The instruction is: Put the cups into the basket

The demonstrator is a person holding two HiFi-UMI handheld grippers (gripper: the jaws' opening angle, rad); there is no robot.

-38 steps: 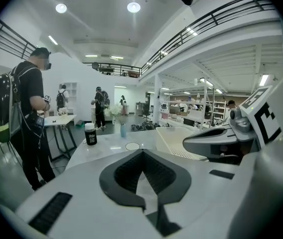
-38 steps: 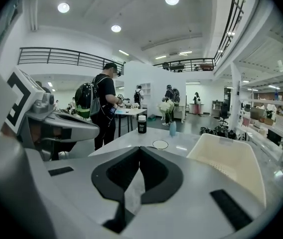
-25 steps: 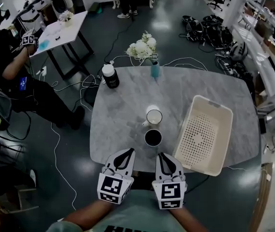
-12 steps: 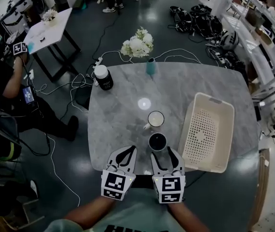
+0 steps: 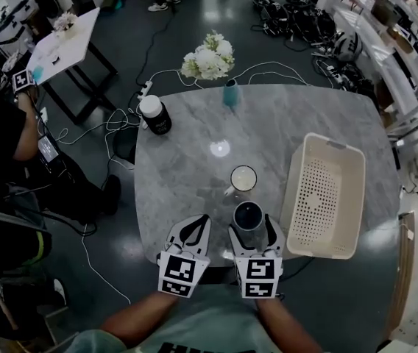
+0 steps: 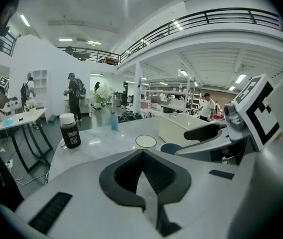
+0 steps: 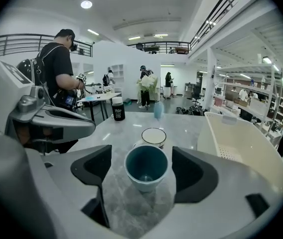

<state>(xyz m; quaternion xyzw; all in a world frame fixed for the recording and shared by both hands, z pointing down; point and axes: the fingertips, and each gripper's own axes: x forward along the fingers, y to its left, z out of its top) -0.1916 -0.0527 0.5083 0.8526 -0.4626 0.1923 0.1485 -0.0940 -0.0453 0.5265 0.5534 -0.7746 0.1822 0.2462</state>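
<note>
Cups: two stand upright on the surface (image 5: 187,168) near its front edge, a white cup (image 5: 243,178) farther off and a dark teal cup (image 5: 248,215) nearer the person; neither is in the basket (image 5: 341,197) yet. Left gripper (image 5: 204,218): jaws together with nothing between them, poised at the front edge just left of the teal cup. Right gripper (image 7: 142,156): jaws have just been opening and stand wide, one on each side of the teal cup, pads clear of its wall. Judgement: the step in hand is the grasp on the teal cup. It tapers toward the base, so centre it between the pads, close squarely just under the rim, and lift straight up before swinging right, sparing the white cup just behind. The basket, at the right, has a raised wall to clear. Writing: the black jar (image 5: 154,115) at far left carries a pale label, too small to read. The gripper cubes bear only square markers. No brand shows on either cup.
</note>
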